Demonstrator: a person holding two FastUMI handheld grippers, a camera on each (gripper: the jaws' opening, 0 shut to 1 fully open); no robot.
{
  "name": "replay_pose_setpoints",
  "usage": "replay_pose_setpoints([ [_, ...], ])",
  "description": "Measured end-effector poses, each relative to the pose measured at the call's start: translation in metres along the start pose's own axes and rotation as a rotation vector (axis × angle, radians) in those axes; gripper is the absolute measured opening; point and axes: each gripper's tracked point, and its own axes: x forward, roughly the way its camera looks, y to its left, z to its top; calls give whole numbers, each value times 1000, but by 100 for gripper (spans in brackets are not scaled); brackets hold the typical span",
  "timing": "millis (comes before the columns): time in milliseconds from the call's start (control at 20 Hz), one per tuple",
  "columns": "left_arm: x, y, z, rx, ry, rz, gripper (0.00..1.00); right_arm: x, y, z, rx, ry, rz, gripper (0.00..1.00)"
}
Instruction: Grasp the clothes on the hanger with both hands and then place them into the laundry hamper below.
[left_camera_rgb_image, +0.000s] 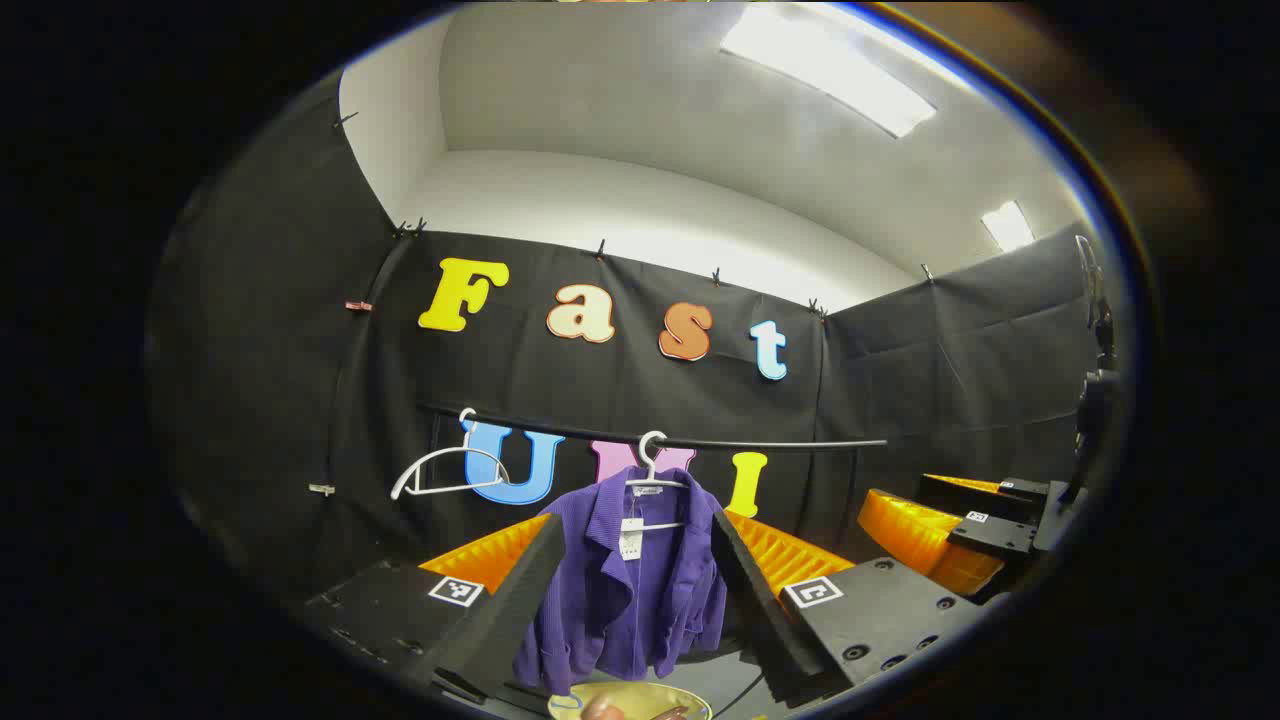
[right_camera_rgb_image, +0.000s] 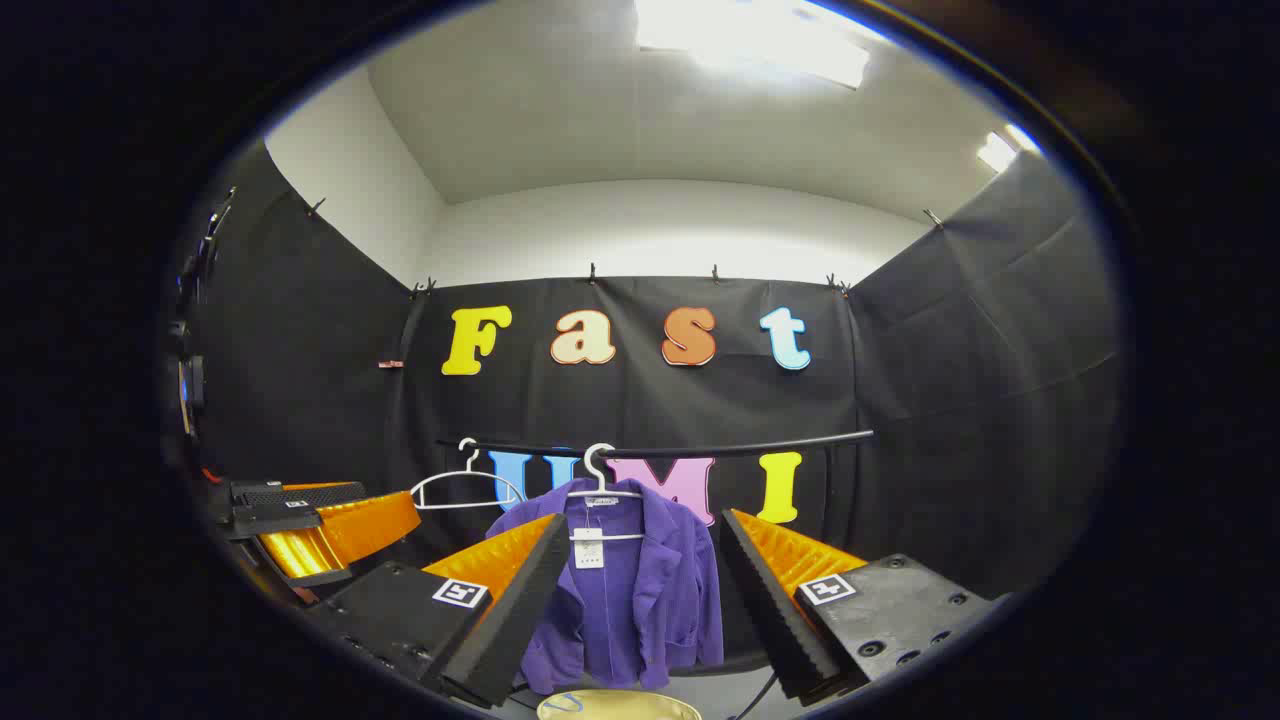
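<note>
Both tongs, left (left_camera_rgb_image: 640, 590) and right (right_camera_rgb_image: 645, 600), are gaping wide and holding nothing. The purple shirt (right_camera_rgb_image: 630, 590) is hanging mid-rail (right_camera_rgb_image: 680, 447) above the hamper (right_camera_rgb_image: 618, 706). Closing early risks pinching only loose fabric, snagging its hanger (right_camera_rgb_image: 600, 485).

I see a plain purple shirt (left_camera_rgb_image: 630, 580) with a little white tag (left_camera_rgb_image: 631, 538). It hangs on a white plastic hanger (left_camera_rgb_image: 655, 478). Another white hanger (left_camera_rgb_image: 447, 473) hangs bare on the thin black rail (left_camera_rgb_image: 760, 443). Below is a pale yellow hamper rim (right_camera_rgb_image: 618, 705).
</note>
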Motion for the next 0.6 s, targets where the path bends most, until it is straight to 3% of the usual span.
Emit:
replay_pose_setpoints([
  [600,-6,-4,-8,34,28,20,95,-10,3,-9,0,39,15,96],
])
